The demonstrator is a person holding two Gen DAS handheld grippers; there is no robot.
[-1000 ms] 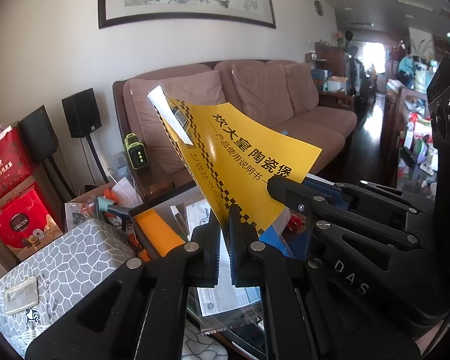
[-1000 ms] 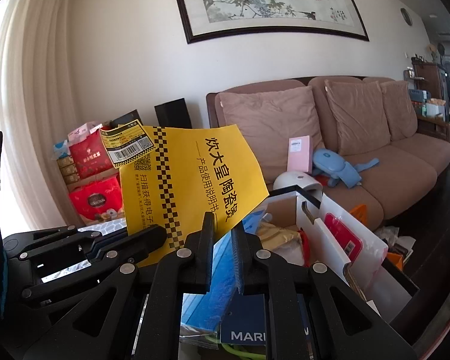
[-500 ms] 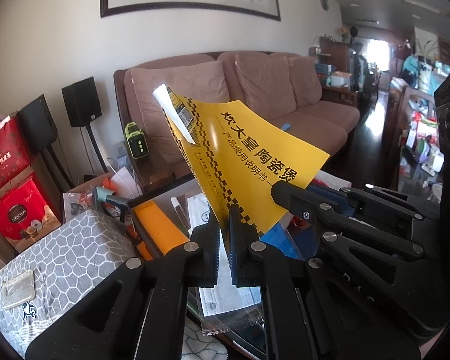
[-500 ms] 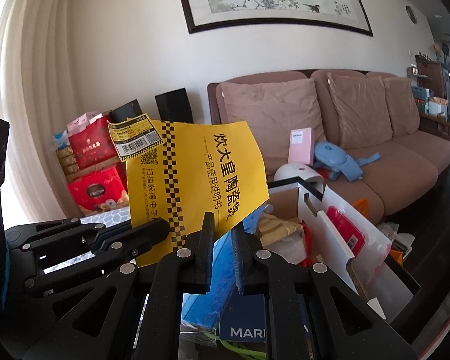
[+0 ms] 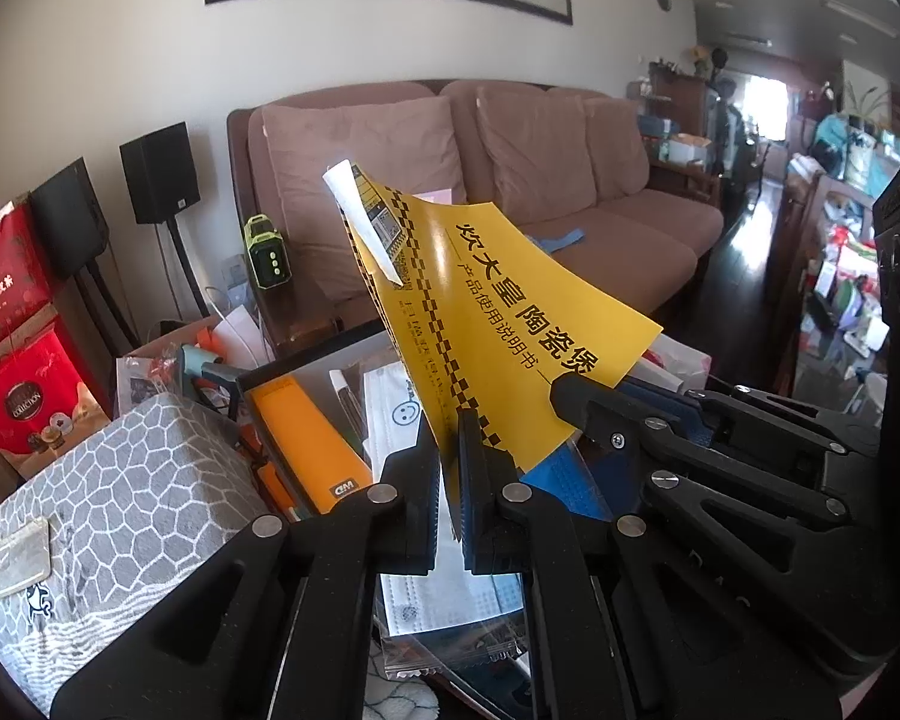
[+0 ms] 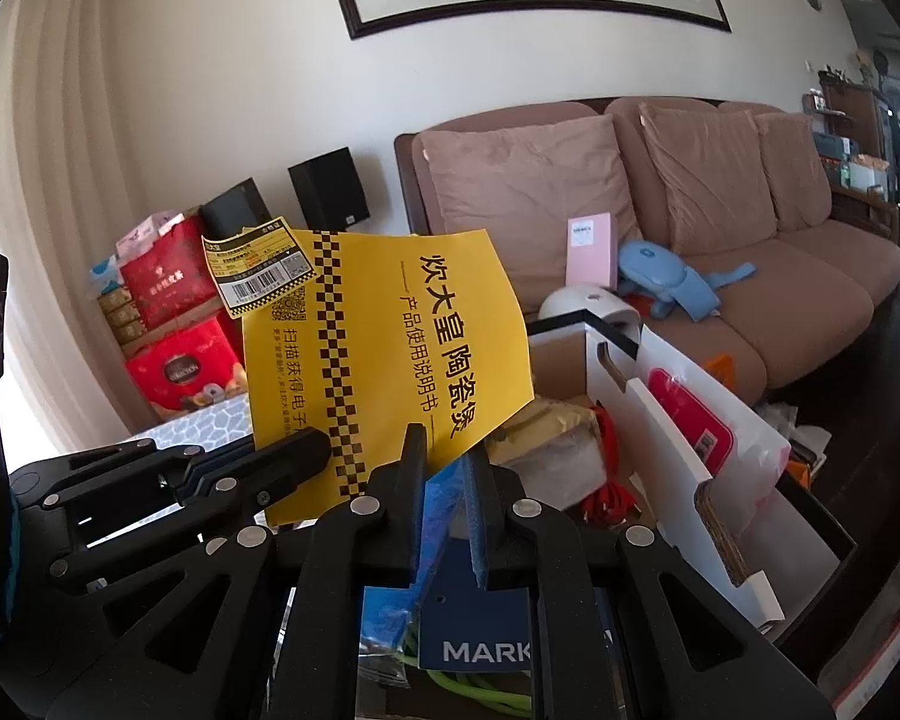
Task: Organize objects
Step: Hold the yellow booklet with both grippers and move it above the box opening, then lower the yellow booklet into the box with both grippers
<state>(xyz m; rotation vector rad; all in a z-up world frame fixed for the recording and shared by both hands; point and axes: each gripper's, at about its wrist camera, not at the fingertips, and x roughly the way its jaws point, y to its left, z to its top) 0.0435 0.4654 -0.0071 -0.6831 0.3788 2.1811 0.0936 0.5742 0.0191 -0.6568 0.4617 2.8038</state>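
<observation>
A yellow leaflet with black Chinese print and a checkered stripe is held up in the air between both grippers. In the left wrist view my left gripper is shut on its lower edge, and my right gripper pinches its right corner. The right wrist view shows the same leaflet facing the camera, with a barcode label stuck at its top left corner. There my right gripper is shut on the bottom edge and my left gripper grips the lower left part.
Below the leaflet stands a box with an orange package and a pack of face masks. A grey patterned box lies at the left. A white cardboard divider box stands at the right. Behind is a brown sofa.
Both cameras have tilted slightly, so the sofa and wall sit a little differently in view. The leaflet stays gripped by both grippers and its top corner has swung a little.
</observation>
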